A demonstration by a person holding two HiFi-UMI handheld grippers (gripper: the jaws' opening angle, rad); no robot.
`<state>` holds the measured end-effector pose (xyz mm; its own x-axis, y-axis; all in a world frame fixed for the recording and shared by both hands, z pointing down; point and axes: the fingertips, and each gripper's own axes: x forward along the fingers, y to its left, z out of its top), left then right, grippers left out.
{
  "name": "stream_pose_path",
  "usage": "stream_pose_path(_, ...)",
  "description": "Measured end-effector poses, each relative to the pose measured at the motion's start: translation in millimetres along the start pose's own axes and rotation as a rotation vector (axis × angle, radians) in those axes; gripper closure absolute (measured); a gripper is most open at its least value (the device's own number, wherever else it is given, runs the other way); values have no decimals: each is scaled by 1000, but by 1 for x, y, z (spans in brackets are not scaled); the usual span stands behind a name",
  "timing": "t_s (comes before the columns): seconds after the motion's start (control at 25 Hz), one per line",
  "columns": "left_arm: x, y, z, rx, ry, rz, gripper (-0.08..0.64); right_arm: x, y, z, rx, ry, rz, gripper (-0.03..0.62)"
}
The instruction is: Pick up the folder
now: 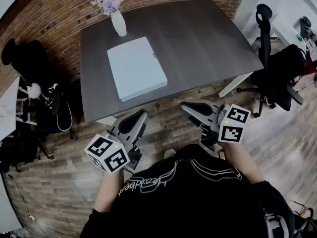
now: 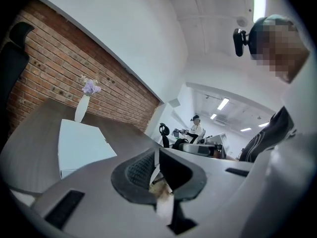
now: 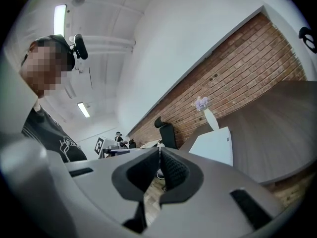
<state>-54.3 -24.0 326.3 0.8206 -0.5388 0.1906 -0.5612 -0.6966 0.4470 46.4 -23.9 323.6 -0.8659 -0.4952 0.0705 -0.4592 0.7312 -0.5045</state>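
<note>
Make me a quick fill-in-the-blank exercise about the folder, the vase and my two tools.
1. The white folder lies flat on the grey ___.
2. The white vase holds ___ flowers.
3. The left tool and the right tool both have their jaws ___, with nothing between them.
4. The wall behind the vase is made of ___.

Missing words: table; purple; shut; brick.

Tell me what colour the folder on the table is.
The folder is white; it shows best in the head view.
</note>
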Motion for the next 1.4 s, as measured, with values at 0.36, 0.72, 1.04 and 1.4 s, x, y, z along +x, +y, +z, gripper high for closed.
stream_pose_path(0.36,11,69,8,-53,-12,131,532,27,-56,12,21,31,10,592)
stream_pose_path(0.72,22,156,21,-138,5,271,385,72,-130,33,59,82,12,496)
stream_pose_path(1.04,32,225,8,-218,47,377,318,110,-192,30,88,156,-10,422)
stream_pose_path(1.4,41,281,-20,-300,131,436,275,146,-240,-3,83,312,-25,380)
